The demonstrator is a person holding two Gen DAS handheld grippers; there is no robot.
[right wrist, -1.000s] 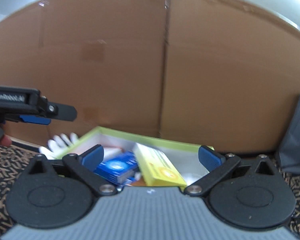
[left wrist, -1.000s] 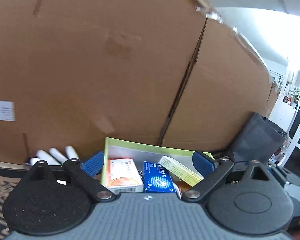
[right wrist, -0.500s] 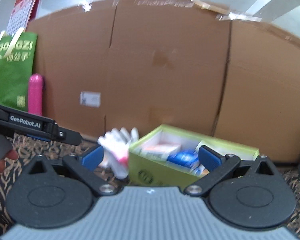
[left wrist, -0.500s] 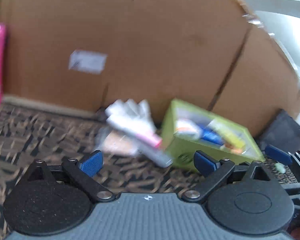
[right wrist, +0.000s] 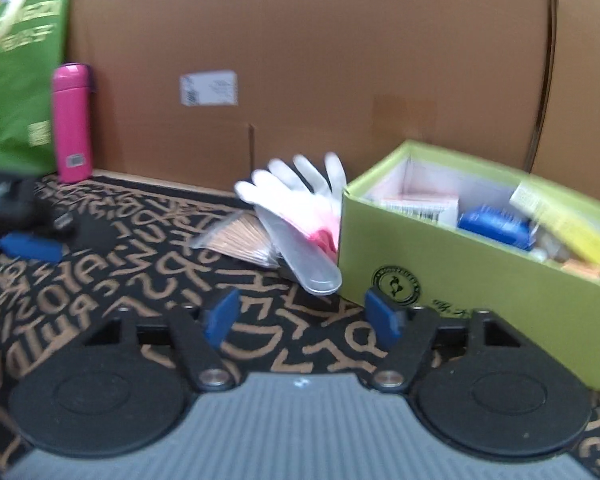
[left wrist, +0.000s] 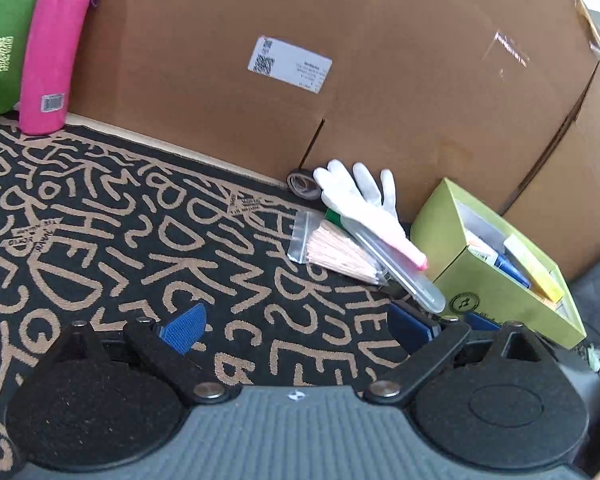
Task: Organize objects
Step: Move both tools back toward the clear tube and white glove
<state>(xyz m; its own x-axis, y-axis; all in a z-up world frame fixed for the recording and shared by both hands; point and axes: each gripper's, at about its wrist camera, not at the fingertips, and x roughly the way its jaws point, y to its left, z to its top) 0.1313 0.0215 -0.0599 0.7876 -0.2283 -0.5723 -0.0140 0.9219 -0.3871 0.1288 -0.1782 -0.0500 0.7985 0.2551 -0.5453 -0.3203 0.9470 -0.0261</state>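
A green box (left wrist: 496, 292) (right wrist: 480, 280) holds several small medicine packs and stands on the patterned mat against the cardboard. Left of it lies a pile: a white glove (left wrist: 360, 200) (right wrist: 300, 192), a clear plastic case (left wrist: 396, 268) (right wrist: 304, 260) and a bag of thin sticks (left wrist: 332, 252) (right wrist: 236, 236). My left gripper (left wrist: 300, 328) is open and empty, low over the mat in front of the pile. My right gripper (right wrist: 302, 316) is open and empty, just in front of the box's left corner. The left gripper also shows at the left edge of the right wrist view (right wrist: 24, 232).
A large cardboard box (left wrist: 340, 60) (right wrist: 340, 60) walls off the back. A pink bottle (left wrist: 56, 44) (right wrist: 72, 124) and a green bag (left wrist: 0, 32) (right wrist: 16, 80) stand at the back left. A tape roll (left wrist: 302, 184) lies behind the glove. The patterned mat (left wrist: 100, 240) stretches to the left.
Both grippers have pulled back and down from above the green box to low over the mat. The left view has swung left; the pile, bottle and bag came into view.
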